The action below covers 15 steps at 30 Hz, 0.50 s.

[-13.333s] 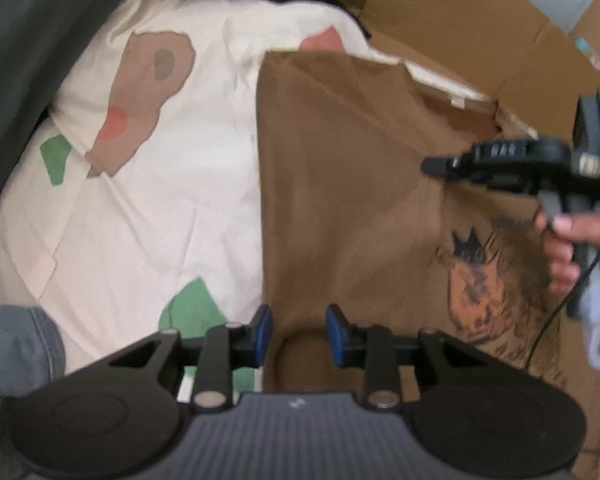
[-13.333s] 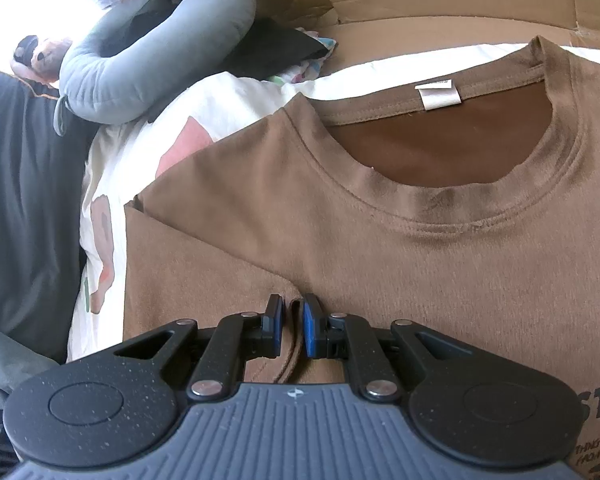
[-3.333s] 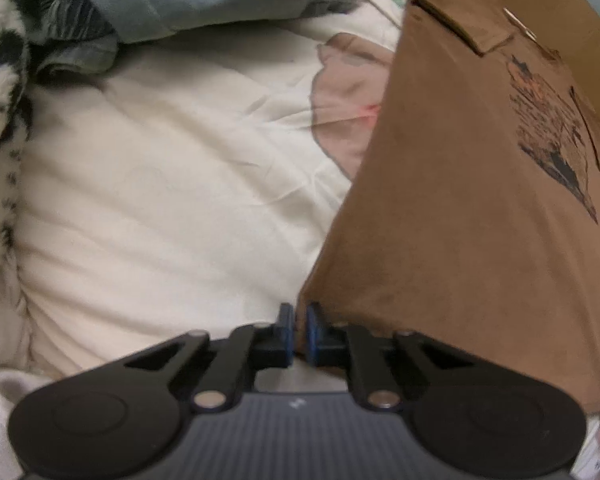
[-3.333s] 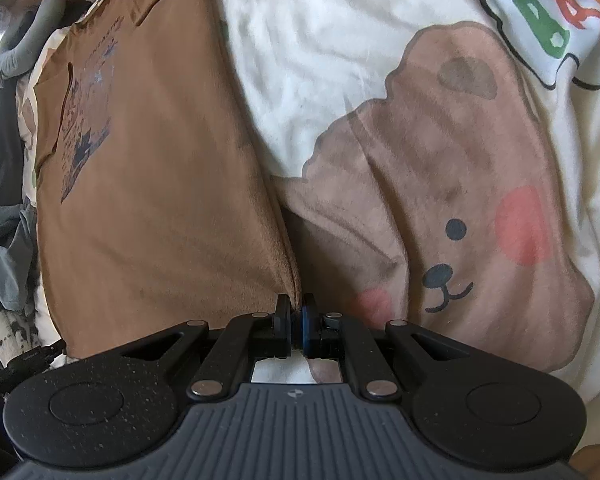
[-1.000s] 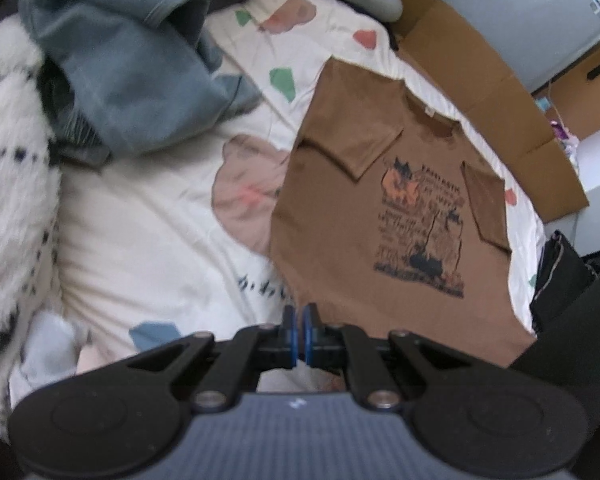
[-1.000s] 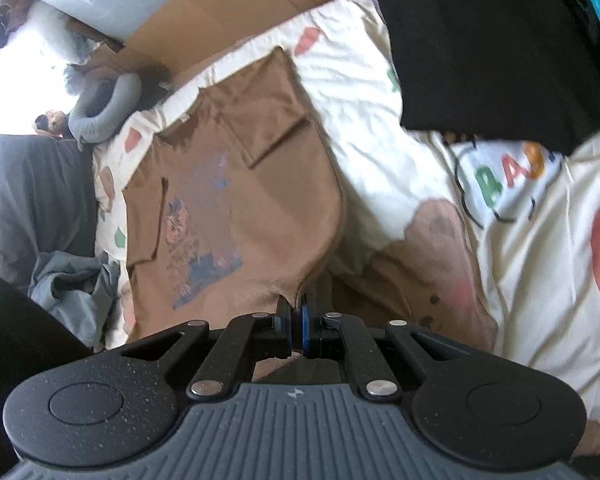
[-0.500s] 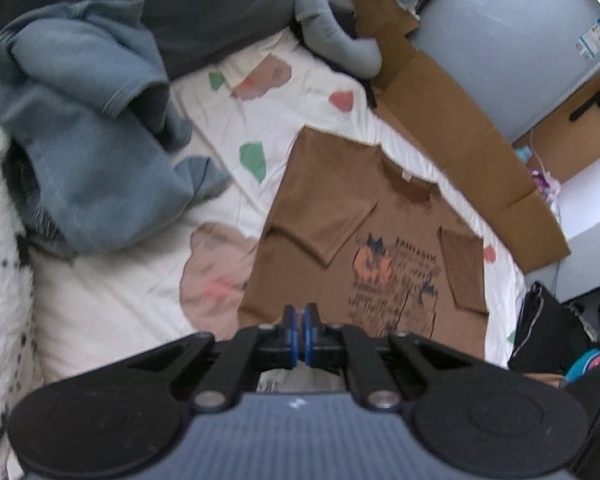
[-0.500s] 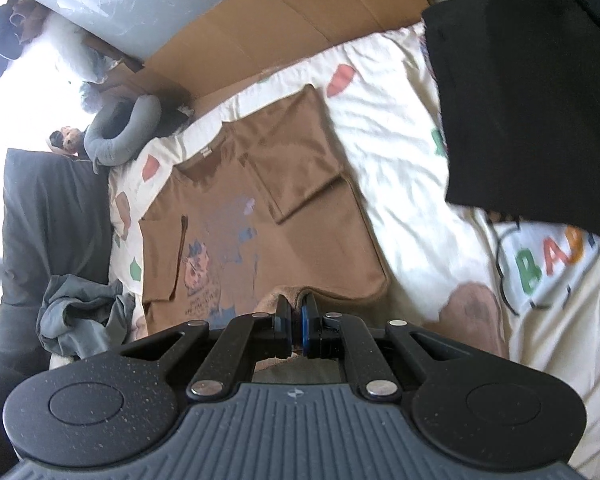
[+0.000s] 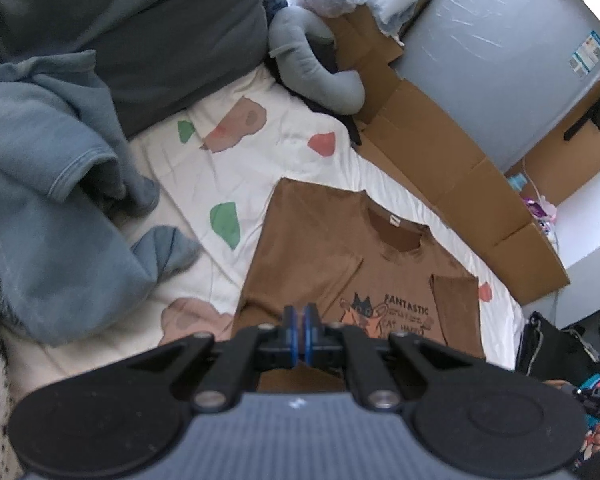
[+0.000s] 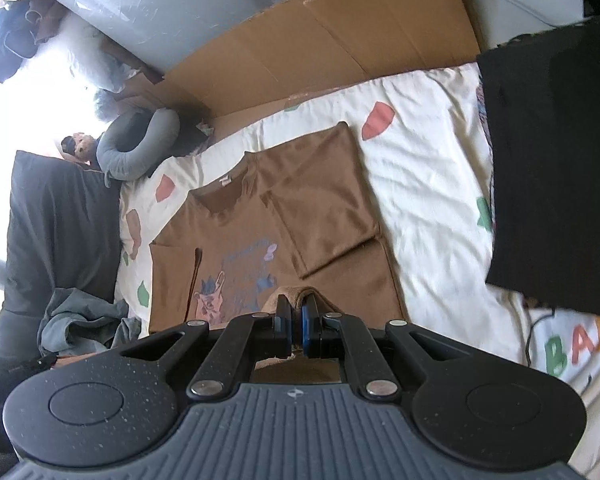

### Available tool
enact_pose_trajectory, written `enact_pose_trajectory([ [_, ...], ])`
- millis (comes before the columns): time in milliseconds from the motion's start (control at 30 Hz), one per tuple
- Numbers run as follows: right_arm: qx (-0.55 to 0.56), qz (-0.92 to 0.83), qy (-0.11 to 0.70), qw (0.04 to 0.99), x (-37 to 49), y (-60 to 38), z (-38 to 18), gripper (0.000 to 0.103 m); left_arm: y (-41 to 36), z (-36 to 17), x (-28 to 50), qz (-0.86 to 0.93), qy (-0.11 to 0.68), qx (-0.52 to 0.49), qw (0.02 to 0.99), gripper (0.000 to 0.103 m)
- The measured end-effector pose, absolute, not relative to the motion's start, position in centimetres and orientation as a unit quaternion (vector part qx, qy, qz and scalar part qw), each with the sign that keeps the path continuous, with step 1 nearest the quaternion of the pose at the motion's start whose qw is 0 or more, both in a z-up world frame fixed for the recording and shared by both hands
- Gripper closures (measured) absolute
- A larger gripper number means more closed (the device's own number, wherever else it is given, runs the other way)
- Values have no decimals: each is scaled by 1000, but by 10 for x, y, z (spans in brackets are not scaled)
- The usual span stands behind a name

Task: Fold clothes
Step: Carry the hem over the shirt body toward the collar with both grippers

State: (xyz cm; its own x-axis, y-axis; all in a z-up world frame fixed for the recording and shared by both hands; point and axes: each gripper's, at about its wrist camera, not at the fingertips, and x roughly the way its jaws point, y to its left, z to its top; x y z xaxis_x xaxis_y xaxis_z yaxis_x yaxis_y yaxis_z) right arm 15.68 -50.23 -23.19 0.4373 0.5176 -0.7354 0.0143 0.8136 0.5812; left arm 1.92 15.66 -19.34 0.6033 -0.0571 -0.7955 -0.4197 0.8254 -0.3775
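1. Brown t-shirt (image 9: 324, 248) is spread on the cream patterned bedsheet (image 9: 260, 160), sleeves folded inward, collar at the far end.
2. Its near hem is pinched in the left gripper (image 9: 299, 330), whose pads are pressed together on the cloth.
3. Another part of the hem, bunched into a fold, is clamped in the right gripper (image 10: 296, 330).
4. A blue-grey garment (image 9: 48, 200) heaped beside the shirt is shown large in the left view.
5. A black cloth (image 10: 556, 168) covering the sheet's far side is shown only in the right view.
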Motion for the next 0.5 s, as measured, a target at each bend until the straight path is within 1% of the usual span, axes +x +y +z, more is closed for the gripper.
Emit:
enact_pose_trajectory([
  [500,237,145,505,817,228,-479,-264,101,179,-243,78,137,438,-267,847,100],
])
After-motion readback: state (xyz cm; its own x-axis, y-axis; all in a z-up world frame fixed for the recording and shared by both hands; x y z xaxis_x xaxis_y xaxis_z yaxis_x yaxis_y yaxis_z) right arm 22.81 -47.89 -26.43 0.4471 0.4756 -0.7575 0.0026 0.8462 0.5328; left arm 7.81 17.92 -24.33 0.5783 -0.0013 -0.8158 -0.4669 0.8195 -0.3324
